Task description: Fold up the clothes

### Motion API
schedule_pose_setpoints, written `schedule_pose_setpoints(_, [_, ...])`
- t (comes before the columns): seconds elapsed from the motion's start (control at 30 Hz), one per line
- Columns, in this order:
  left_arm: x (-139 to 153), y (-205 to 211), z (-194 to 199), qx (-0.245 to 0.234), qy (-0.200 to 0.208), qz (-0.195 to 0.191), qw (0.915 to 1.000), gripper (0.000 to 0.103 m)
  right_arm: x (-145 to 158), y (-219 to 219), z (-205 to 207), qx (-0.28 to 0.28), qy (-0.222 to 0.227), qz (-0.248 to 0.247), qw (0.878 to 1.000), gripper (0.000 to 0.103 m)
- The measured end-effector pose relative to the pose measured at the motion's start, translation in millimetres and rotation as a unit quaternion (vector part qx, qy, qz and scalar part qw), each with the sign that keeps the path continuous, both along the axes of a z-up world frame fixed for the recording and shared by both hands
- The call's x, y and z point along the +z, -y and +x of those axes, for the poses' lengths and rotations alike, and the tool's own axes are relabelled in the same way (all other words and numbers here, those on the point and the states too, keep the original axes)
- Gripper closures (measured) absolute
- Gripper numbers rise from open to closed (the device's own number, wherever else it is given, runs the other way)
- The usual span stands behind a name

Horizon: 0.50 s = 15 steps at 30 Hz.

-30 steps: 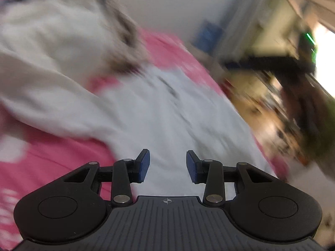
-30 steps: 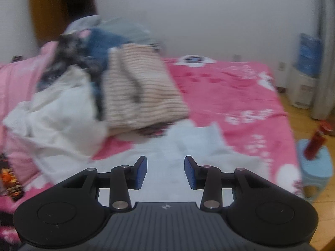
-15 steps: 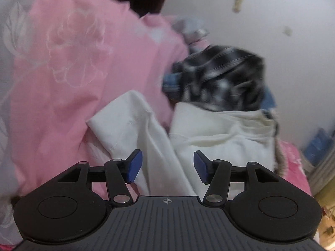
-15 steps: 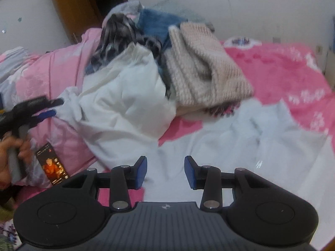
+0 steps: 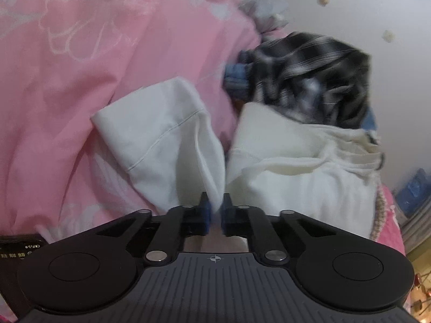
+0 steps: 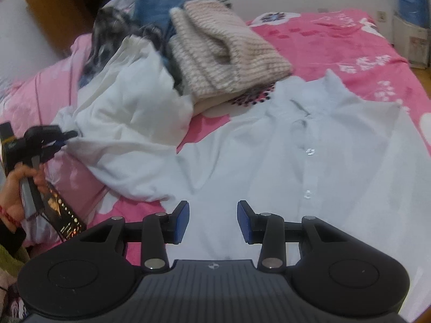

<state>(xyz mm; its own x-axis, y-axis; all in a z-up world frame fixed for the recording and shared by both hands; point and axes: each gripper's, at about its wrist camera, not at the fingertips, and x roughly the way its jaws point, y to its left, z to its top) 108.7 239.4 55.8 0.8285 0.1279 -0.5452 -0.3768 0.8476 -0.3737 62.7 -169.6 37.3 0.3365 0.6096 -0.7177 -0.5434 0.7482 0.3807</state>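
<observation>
In the left wrist view, the left hand-held gripper (image 5: 214,210) has just been closing, and its blue-padded jaws now pinch a fold of a crumpled cream-white cotton garment (image 5: 172,140), which rises straight ahead of the fingertips. Left of that garment lies a pale pink quilt with a white flower outline (image 5: 80,53). Farther on, a black-and-white plaid shirt (image 5: 309,75) sits on top of the heap beside a scrap of blue denim (image 5: 237,80), against a white wall.

The right wrist view shows what the left one does not. The right hand-held gripper (image 6: 212,222) hangs with its jaws apart and nothing between them, just over the lower part of a pale blue button-front shirt (image 6: 309,145) spread flat on a bright pink bed sheet (image 6: 336,43). To the left, a person's hand (image 6: 16,185) holds the left hand-held gripper against the cream garment's edge, near a dark phone-like object (image 6: 62,212). Beyond the flat shirt, a folded beige-and-pink striped knit sweater (image 6: 223,51) lies at the pile's right side.
</observation>
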Motion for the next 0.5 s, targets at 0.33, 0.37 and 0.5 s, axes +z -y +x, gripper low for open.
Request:
schedule_pose_setpoints(0.33, [37, 76, -69, -0.140, 0.096, -0.044, 0.9845, 0.103, 27, 44, -18, -0.021, 0.031, -0.011, 0.999, 0.061])
schedule_pose_setpoints(0.37, [38, 89, -75, -0.166, 0.097, -0.043, 0.9804, 0.103, 30, 50, -21, -0.025, 0.033, -0.009, 0.999, 0.061])
schedule_pose_setpoints(0.5, [19, 157, -92, -0.289, 0.061, -0.019, 0.9551, 0.103, 40, 74, -30, -0.042, 0.020, 0.014, 0.999, 0.061])
